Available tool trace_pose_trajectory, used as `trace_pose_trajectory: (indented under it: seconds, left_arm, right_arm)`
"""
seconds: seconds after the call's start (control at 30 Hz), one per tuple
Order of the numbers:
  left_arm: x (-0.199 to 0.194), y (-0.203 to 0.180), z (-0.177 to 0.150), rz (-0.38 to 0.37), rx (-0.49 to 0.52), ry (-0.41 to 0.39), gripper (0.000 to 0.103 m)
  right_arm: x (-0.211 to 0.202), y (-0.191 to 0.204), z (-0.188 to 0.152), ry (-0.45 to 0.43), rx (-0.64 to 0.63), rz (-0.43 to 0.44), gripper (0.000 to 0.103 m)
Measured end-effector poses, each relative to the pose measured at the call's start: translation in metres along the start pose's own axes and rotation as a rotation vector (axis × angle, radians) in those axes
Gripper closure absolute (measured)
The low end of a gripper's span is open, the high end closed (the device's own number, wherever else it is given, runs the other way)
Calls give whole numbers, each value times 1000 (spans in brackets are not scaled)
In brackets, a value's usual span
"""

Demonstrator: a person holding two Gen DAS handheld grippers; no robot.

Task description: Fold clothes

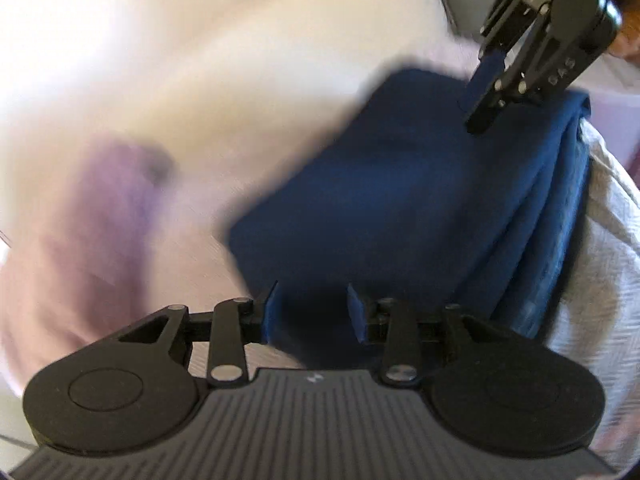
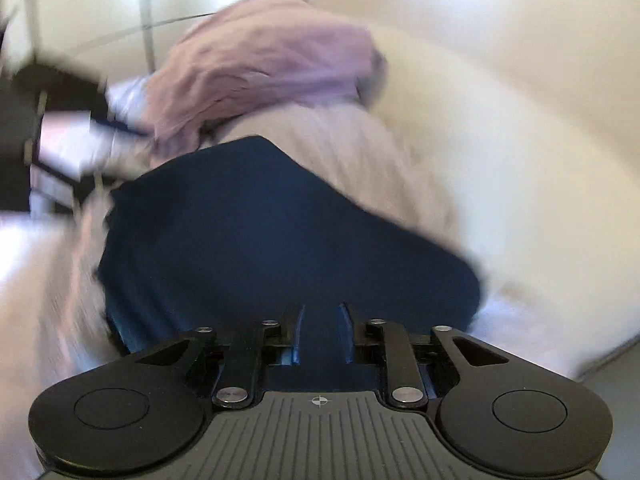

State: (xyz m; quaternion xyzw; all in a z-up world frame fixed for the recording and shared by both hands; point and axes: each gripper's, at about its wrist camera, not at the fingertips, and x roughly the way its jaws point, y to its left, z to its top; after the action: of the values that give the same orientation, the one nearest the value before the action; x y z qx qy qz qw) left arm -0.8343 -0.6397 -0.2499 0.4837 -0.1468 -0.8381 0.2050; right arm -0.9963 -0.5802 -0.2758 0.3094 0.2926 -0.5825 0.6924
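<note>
A folded dark blue garment (image 1: pixel 400 184) lies on a pale bed cover (image 1: pixel 200 80). My left gripper (image 1: pixel 314 314) is open, its blue pads (image 1: pixel 269 312) apart at the garment's near edge. My right gripper (image 1: pixel 486 96) shows at the garment's far right corner in the left wrist view. In the right wrist view the blue garment (image 2: pixel 280 232) fills the middle, and my right gripper (image 2: pixel 322 328) has its pads a little apart over the cloth. The view is blurred, so I cannot tell whether it grips cloth.
A crumpled lilac garment (image 2: pixel 264 60) lies beyond the blue one, also blurred at the left in the left wrist view (image 1: pixel 108 200). A white textured cloth (image 1: pixel 600 260) lies to the right. My left gripper (image 2: pixel 60 128) shows blurred at the left.
</note>
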Motion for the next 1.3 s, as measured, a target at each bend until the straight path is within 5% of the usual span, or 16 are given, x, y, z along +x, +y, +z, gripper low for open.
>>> trace_pose_trajectory:
  seconds: [0.1, 0.27, 0.63, 0.77, 0.83, 0.97, 1.13, 1.3]
  left_arm:
    - [6, -20, -10, 8, -52, -1, 84]
    - [-5, -66, -53, 66, -6, -19, 93]
    - [-18, -4, -10, 14, -126, -54, 84]
    - [9, 36, 17, -5, -192, -57, 80]
    - [32, 53, 27, -38, -228, -30, 80]
    - [72, 68, 22, -85, -331, 61, 80]
    - [87, 65, 8, -36, -434, 65, 81]
    - [67, 78, 7, -64, -456, 68, 81]
  right_arm:
    - [17, -5, -12, 75, 85, 69, 78]
    - [8, 13, -44, 81, 50, 71, 78]
    - [-10, -5, -18, 108, 59, 75, 76]
    - [-27, -31, 1, 32, 116, 27, 55]
    - [-29, -48, 13, 4, 143, -1, 53]
    - [3, -97, 32, 4, 193, -70, 53]
    - [51, -141, 29, 56, 300, -47, 52]
    - [12, -134, 26, -4, 318, -47, 51]
